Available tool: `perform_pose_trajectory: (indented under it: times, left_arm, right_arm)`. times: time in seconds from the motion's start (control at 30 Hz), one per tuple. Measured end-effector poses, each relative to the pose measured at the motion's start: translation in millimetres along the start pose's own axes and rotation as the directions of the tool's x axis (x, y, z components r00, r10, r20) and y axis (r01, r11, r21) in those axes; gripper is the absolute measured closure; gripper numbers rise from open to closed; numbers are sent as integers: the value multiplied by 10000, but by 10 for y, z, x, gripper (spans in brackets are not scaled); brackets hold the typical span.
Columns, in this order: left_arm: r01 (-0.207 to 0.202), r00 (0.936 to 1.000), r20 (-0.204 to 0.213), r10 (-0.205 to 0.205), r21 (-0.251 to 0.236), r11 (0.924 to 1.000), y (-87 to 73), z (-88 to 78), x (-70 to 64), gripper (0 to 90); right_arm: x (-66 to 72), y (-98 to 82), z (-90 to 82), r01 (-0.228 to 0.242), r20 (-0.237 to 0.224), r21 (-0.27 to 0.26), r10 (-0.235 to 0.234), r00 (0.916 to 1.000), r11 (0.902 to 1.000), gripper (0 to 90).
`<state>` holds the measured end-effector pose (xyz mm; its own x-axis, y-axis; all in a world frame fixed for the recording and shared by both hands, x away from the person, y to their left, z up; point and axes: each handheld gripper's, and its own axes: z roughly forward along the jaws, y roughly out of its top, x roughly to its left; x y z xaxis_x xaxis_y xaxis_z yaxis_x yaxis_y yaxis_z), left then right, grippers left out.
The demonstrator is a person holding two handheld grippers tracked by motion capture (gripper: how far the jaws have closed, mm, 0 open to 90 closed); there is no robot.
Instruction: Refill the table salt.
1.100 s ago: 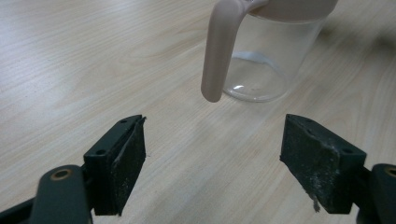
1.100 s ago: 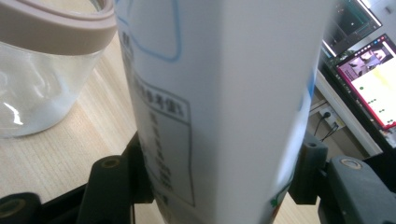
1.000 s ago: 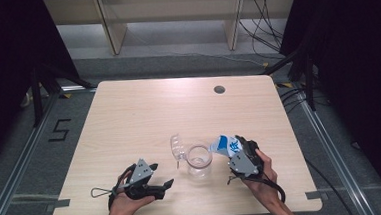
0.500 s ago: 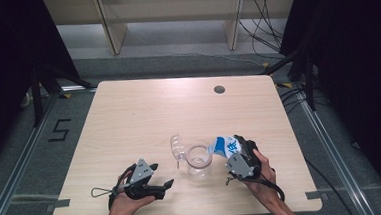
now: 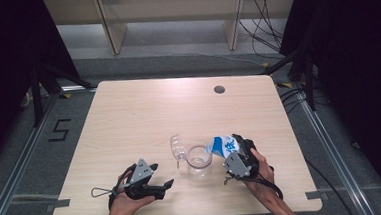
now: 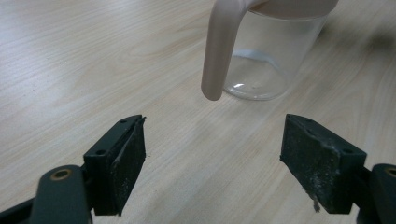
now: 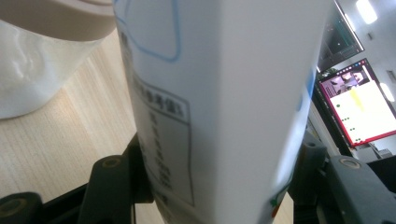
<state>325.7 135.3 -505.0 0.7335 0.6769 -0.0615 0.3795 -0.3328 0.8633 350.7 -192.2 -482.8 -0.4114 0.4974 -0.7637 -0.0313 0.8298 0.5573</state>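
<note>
A person's left gripper (image 5: 160, 186) rests low on the wooden table (image 5: 129, 121), its jaws spread wide with nothing between them and aimed at the handle (image 6: 219, 51) of a clear plastic pitcher (image 5: 197, 159) standing just beyond. To its right, the right gripper (image 5: 241, 154) is clamped on a white-and-blue carton (image 5: 223, 145), tipped so that its top leans over the pitcher's rim near the table's front edge. The carton looks light and thin-walled, liable to buckle under a hard squeeze and slick on its printed faces, so a hold across the flat sides near the base, as here, seems soundest; the pitcher appears rigid, best steadied by its handle. Against the frame a second earlier, nothing visibly differs: carton, pitcher and both hands sit where they were.
</note>
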Motion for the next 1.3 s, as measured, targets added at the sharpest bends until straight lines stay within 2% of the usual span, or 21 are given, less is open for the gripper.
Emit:
perform_pose_trajectory:
  times: [0.03,0.07,0.13,0.2,0.23,0.27,0.3,0.33,0.37,0.47,0.57,0.7,0.8,0.83,0.87,1.13,1.2,1.23,1.27,1.3]
  left_arm:
    - [-99,10000,3,99,59,9999,3,-5,8,217]
    - [24,10000,-27,-24,58,10000,0,-5,0,217]
    - [10,10000,-24,-10,43,10000,1,-5,1,217]
    - [-9,10000,-12,9,56,10000,1,-5,0,217]
    - [-22,10000,-8,22,54,10000,2,-4,0,218]
    - [75,10000,17,-75,-47,10000,-1,4,-7,218]
    - [-3,10000,13,3,5,10000,1,0,-2,218]
    - [-29,10000,19,29,-12,10000,1,0,-2,218]
    - [-32,10000,20,32,-6,10000,1,0,-2,218]
    - [54,10000,18,-54,-62,10000,0,3,-7,218]
    - [-157,9999,46,158,-38,9999,5,-1,6,219]
    - [-10,10000,16,10,-19,10000,4,0,-3,219]
    - [-2,10000,-49,2,-10,10000,3,2,-8,218]
    - [-35,10000,-58,36,52,10000,4,-1,-8,219]
    - [-38,10000,-17,38,66,10000,4,0,-8,219]
    - [-30,10000,-15,30,80,10000,3,0,-10,218]
    - [-80,10000,-1,80,89,9999,4,2,-9,218]
    - [-96,10000,0,96,100,9999,4,2,-9,218]
    - [-85,10000,-4,85,96,9999,3,3,-9,218]
    - [-84,10000,-7,84,97,9999,4,2,-9,218]
  right_arm:
    - [-1,0,-1,7,19,-1,-7,10000,10000,430]
    - [-3,2,-2,60,38,11,-60,10000,10000,430]
    - [-3,2,6,10,-169,-23,-10,9999,10000,430]
    - [-2,3,4,105,-85,4,-105,9999,9999,430]
    - [5,6,-2,239,153,35,-239,9996,9997,431]
    - [3,9,-1,363,185,89,-364,9992,9993,432]
    - [14,8,-3,250,169,112,-252,9995,9996,432]
    - [18,7,9,241,-75,76,-241,9997,9997,432]
    - [20,10,3,334,119,111,-336,9994,9994,433]
    - [36,14,11,468,54,140,-469,9989,9988,433]
    - [29,17,10,507,105,181,-509,9986,9986,434]
    - [36,12,10,693,329,359,-705,9970,9970,435]
    - [32,17,11,735,364,364,-748,9965,9966,435]
    - [38,18,26,725,151,326,-730,9972,9968,435]
    - [38,26,27,878,357,356,-891,9954,9955,435]
    - [57,41,54,923,156,346,-929,9956,9951,437]
    - [57,46,54,1010,203,364,-1018,9946,9942,437]
    - [46,51,55,1254,249,367,-1264,9917,9914,437]
    - [65,48,53,1084,347,340,-1095,9934,9935,437]
    - [68,48,55,1130,340,298,-1140,9929,9932,437]
